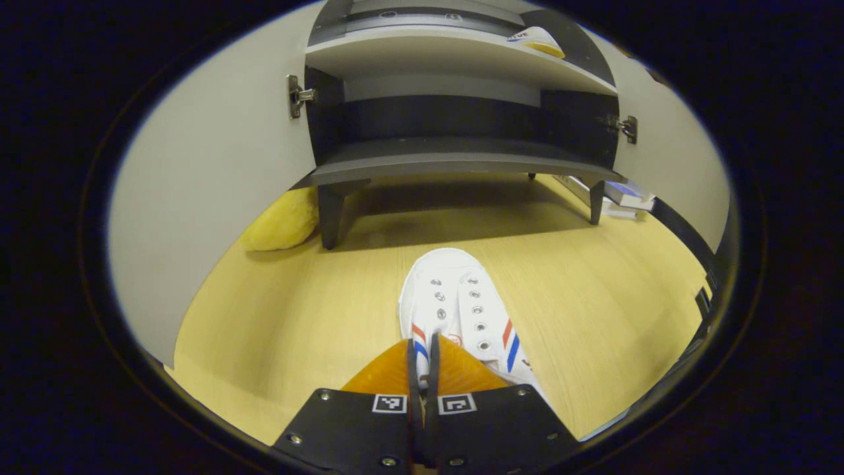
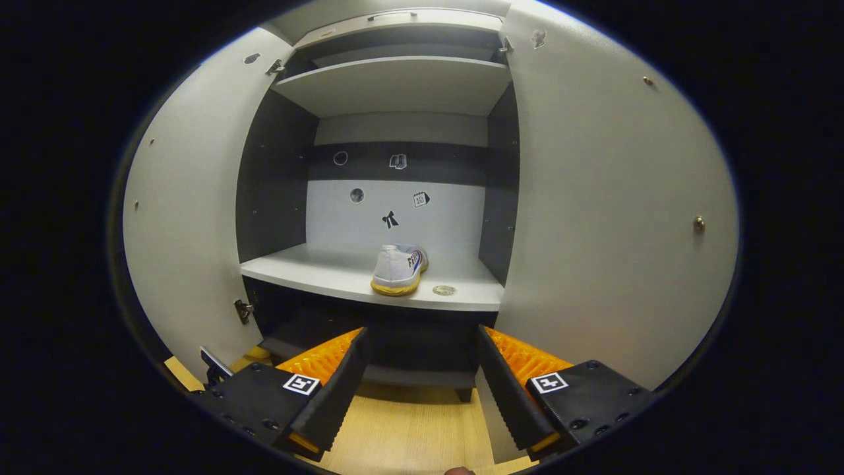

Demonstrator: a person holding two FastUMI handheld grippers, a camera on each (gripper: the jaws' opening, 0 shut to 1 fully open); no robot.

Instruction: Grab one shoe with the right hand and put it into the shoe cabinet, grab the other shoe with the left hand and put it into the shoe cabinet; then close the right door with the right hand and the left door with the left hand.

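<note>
My left gripper [image 1: 422, 353] is closed, its fingers pinching the edge of the white shoe [image 1: 461, 310], which lies on the floor [image 1: 297, 316] in front of the cabinet [image 1: 455, 158]. My right gripper [image 2: 422, 369] is wide open and holds nothing; beyond it the first shoe [image 2: 399, 269] already stands on the middle shelf [image 2: 316, 267]. I judge the second shoe is in hand: next I must lift it and carry it to the shelf, between both open doors.
</note>
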